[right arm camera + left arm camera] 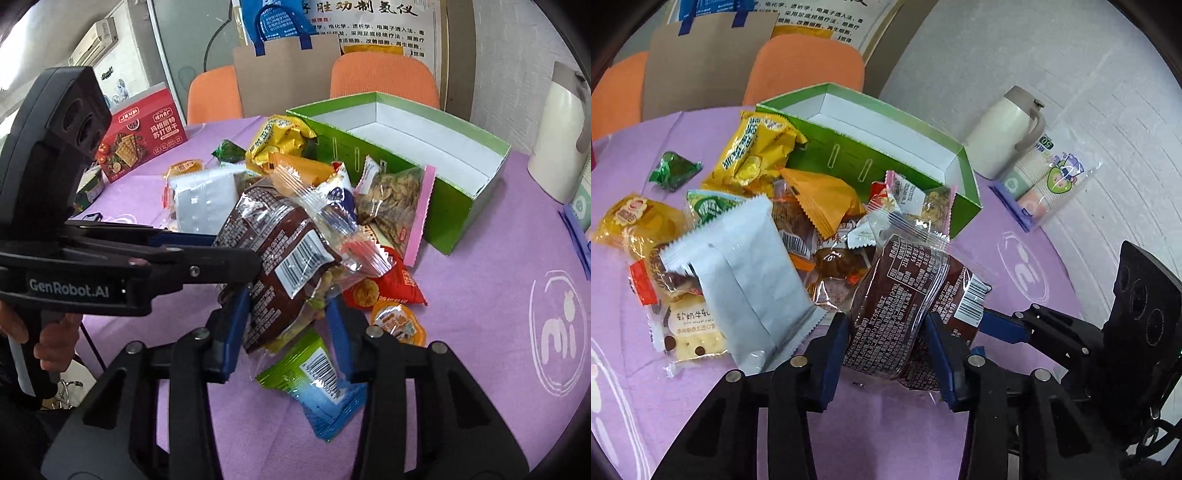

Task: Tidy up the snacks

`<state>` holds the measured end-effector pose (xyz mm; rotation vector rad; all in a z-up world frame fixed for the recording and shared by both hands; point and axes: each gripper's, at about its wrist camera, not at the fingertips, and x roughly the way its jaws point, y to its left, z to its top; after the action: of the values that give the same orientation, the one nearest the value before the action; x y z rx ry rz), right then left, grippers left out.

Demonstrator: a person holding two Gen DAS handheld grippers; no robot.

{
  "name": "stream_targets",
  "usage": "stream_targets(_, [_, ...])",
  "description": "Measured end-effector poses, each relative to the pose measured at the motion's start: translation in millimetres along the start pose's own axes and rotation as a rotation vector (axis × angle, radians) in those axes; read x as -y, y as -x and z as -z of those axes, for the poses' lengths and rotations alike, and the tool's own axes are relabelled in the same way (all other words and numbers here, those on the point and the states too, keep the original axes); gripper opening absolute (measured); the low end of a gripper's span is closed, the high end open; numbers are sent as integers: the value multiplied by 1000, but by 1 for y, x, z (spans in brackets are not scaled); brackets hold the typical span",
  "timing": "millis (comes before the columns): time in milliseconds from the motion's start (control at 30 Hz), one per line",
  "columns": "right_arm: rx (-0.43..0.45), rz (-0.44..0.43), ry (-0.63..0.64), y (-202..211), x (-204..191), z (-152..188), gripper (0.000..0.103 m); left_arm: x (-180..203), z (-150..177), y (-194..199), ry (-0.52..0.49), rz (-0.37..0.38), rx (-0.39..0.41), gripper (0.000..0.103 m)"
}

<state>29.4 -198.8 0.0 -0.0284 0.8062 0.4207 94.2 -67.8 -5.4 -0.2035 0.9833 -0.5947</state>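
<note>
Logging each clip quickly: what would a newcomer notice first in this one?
A brown packet, caught between both grippers, the left and the right, at the near edge of a snack pile on the purple cloth. Behind the pile stands an open green box, apparently empty.

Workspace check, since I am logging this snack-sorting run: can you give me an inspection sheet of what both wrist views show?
Surface: purple cloth with a white logo.
Job's things: open green box, nothing seen inside; heap of snack packets beside it; brown packet lifted.
Clutter: white jug, pack of paper cups, red cracker box.
Grippers: left gripper shut on the brown packet; right gripper astride the same packet, contact unclear.
Cables: nothing seen.
Surroundings: orange chairs, poster, paper bag.
</note>
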Motion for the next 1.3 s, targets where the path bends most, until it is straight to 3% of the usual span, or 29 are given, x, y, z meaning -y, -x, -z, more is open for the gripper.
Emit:
stream_targets(200, [144,23,2,39,11,-30,38,25,-31,29,-66,34,91,36])
stream_targets(433, [284,131,-9,46,43,-87,38,46,-110,17,-115,51,195,36])
stream_targets(633, [281,183,-112,10,88,-111,38,40,-158,-37,-80,59,162,36])
stream_targets(867, [223,176,-187,-19,125,-107,38,28,-166,-85,-60,24,93,36])
stream_targets(933, [200,183,-177,-27,127,-105,46,21,-164,-90,-34,20,88,43])
stream_targets(967, [189,203,-165,-29,127,-104,51,17,-163,-89,-13,-2,87,60])
stream_targets(1000, [181,233,-151,-31,126,-102,65,14,-162,-88,8,-29,87,81])
stream_targets(1033, [178,256,-136,-31,125,-101,82,10,-161,-85,23,-41,100,89])
stream_targets(1100, [189,250,-127,-27,125,-98,91,4,-158,-74,29,-49,143,91])
stream_targets(1167, [196,228,-127,-19,124,-97,91,1,-157,-64,26,-57,149,91])
stream_targets(1300, [243,209,-84,13,104,-98,102,4,-150,-27,-1,-54,217,91])
